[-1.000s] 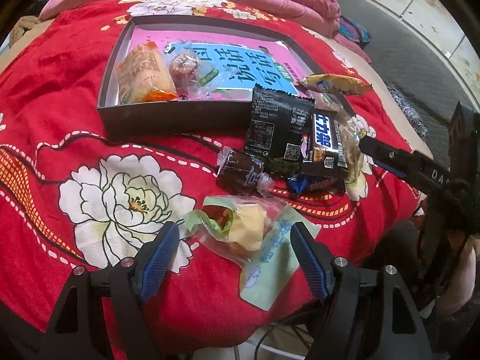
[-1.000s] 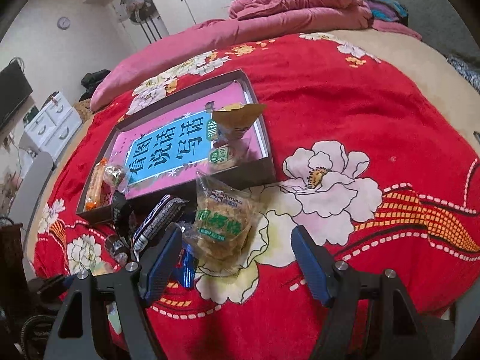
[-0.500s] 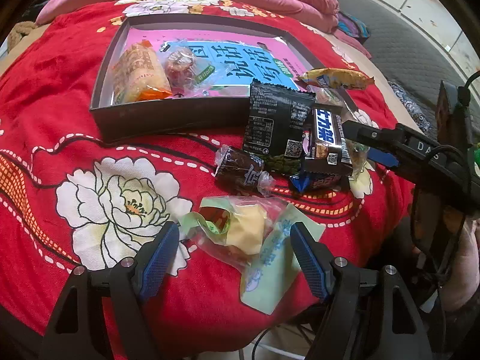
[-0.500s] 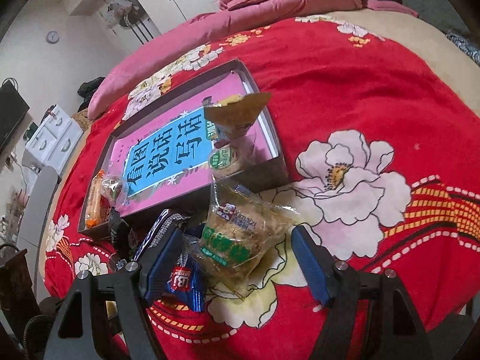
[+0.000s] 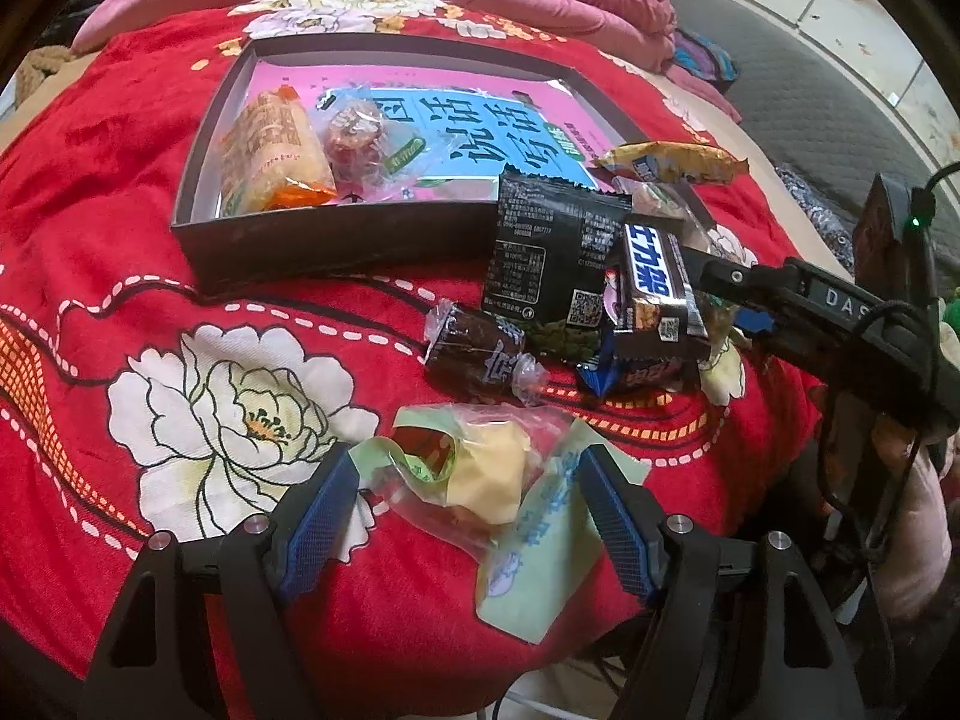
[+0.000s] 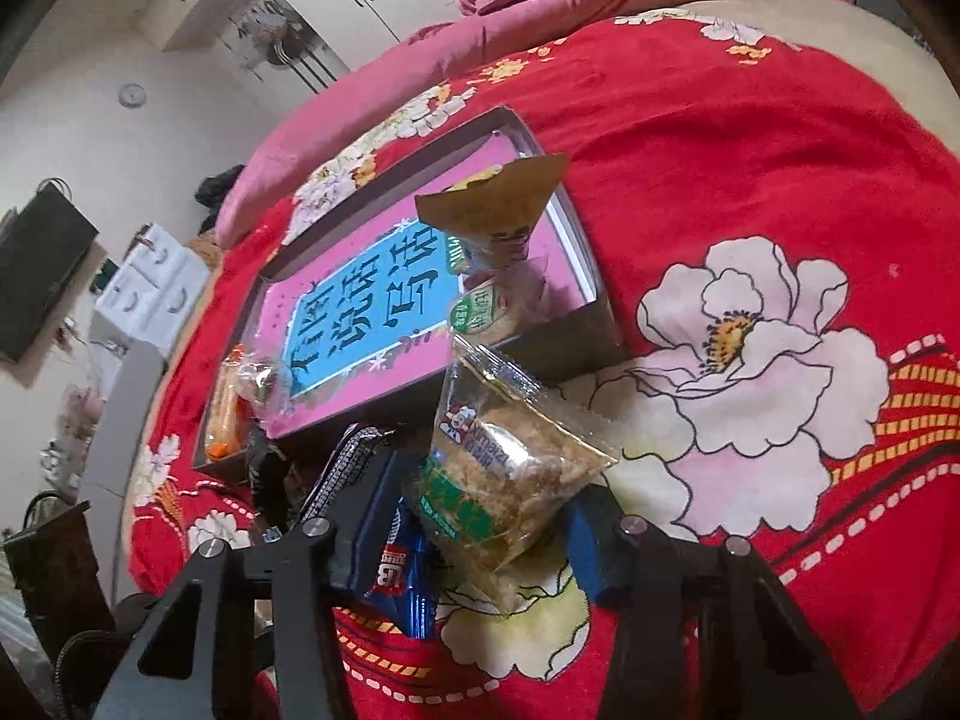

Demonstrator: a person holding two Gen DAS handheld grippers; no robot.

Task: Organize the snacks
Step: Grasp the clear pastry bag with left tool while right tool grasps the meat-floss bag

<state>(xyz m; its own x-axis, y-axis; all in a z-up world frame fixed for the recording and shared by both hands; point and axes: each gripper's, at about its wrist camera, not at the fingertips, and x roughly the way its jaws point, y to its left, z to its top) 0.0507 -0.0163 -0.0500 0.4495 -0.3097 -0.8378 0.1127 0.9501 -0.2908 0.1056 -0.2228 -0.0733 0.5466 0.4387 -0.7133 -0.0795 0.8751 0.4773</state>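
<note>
Currently your right gripper (image 6: 480, 534) is closing on the clear meat-floss snack packet (image 6: 510, 468); your left gripper (image 5: 462, 510) straddles the pale green packet (image 5: 480, 480).

Your right fingers have just been closing, with the floss packet between them; both pads now appear to touch its sides. It lies on the red floral blanket (image 6: 750, 180), just in front of the dark tray (image 5: 336, 246). Your left fingers have narrowed slightly but remain spread, pads not pressing the green packet. Inside the tray lie an orange cracker pack (image 5: 270, 162) and a small round sweet (image 5: 354, 141). A black sachet (image 5: 552, 264) leans on its front wall.
</note>
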